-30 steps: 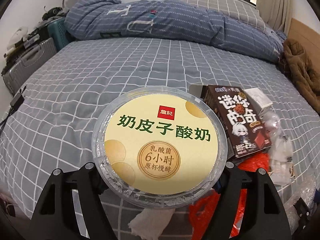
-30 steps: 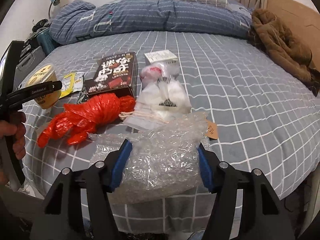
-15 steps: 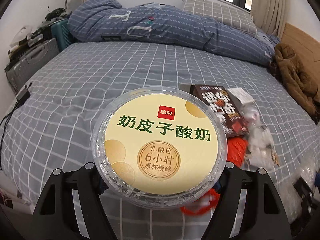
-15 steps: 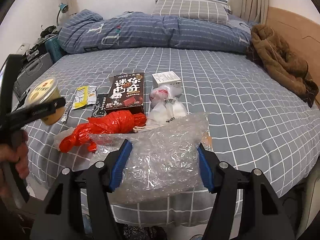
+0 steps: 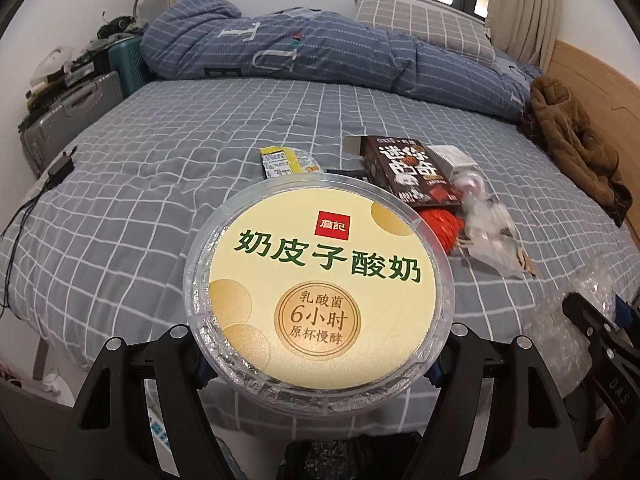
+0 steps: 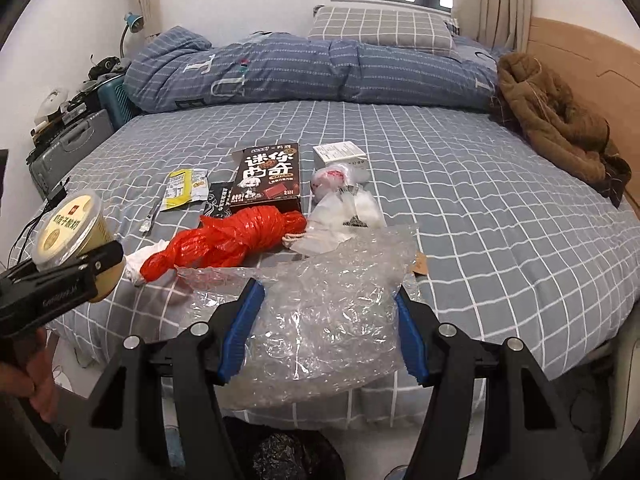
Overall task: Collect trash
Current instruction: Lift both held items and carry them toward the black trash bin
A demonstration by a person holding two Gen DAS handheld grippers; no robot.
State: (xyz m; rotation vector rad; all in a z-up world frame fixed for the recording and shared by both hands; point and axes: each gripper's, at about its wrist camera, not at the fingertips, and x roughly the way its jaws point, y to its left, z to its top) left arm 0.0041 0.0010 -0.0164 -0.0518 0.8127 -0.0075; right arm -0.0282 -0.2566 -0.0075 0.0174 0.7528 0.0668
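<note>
The left tool point(image 5: 320, 364) is clamped on a round yogurt cup point(image 5: 320, 292), its two fingers pressing the cup's sides below the clear rim; the cream-coloured lid with green characters faces the left wrist camera. In the right wrist view the same cup point(image 6: 74, 236) is held off the near left edge of the bed point(image 6: 480, 208), with a hand point(image 6: 28, 372) on the tool's handle at the far left of the picture.

The right tool point(image 6: 328, 328) grips a crumpled sheet of clear bubble wrap point(image 6: 328, 312) between its blue pads point(image 6: 242, 328), at the near edge of the bed.

The rest of the trash lies on the grey checked bedsheet just beyond the bubble wrap. A twisted red plastic bag point(image 6: 232, 244) lies left of centre, with a dark chocolate box point(image 6: 268, 178) just behind it. Left of the box lies a yellow snack wrapper point(image 6: 182, 188). Right of the box a small white carton point(image 6: 340, 154) sits farthest back, and nearer, a clear plastic bag point(image 6: 344, 208) with white contents.

A folded blue quilt point(image 6: 304, 72) and a checked pillow point(image 6: 380, 34) lie at the far end of the bed, and a brown coat point(image 6: 556, 120) is heaped on the far right.
</note>
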